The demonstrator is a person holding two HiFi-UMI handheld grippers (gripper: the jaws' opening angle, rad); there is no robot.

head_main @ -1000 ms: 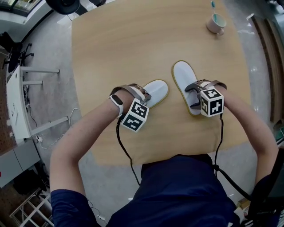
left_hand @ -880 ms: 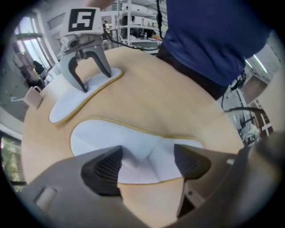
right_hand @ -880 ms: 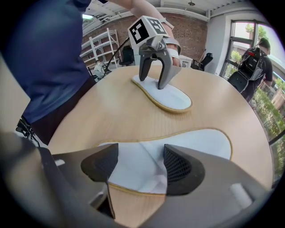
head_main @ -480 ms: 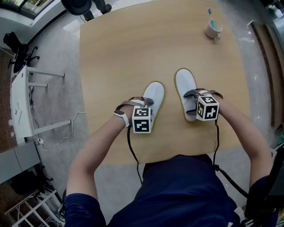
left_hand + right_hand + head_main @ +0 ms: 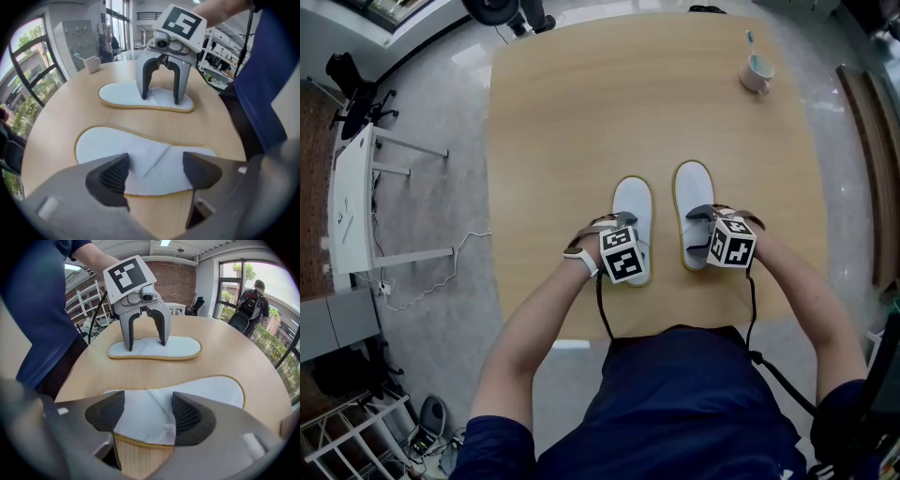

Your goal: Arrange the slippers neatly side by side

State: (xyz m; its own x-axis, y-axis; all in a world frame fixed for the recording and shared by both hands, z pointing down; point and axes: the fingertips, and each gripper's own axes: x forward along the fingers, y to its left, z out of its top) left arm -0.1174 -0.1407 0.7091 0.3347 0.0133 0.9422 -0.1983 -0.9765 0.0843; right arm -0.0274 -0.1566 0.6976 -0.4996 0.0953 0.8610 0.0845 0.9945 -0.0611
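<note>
Seen from above, you lean over a light wooden table (image 5: pixel 581 112), forearms bare, a marker-cubed gripper in each hand. Your left gripper (image 5: pixel 633 242) is over the heel half of the left slipper (image 5: pixel 632 199). Your right gripper (image 5: pixel 695 234) is over the heel half of the right slipper (image 5: pixel 692 186). The two white, yellow-edged slippers lie side by side, toes pointing away from you, a narrow strip of tabletop between them. Near the table's far right corner stands a mug (image 5: pixel 757 73) holding a toothbrush (image 5: pixel 749 39). On the grey floor to your left, a white cable (image 5: pixel 441 272) trails beside a white desk (image 5: pixel 352 197).
</note>
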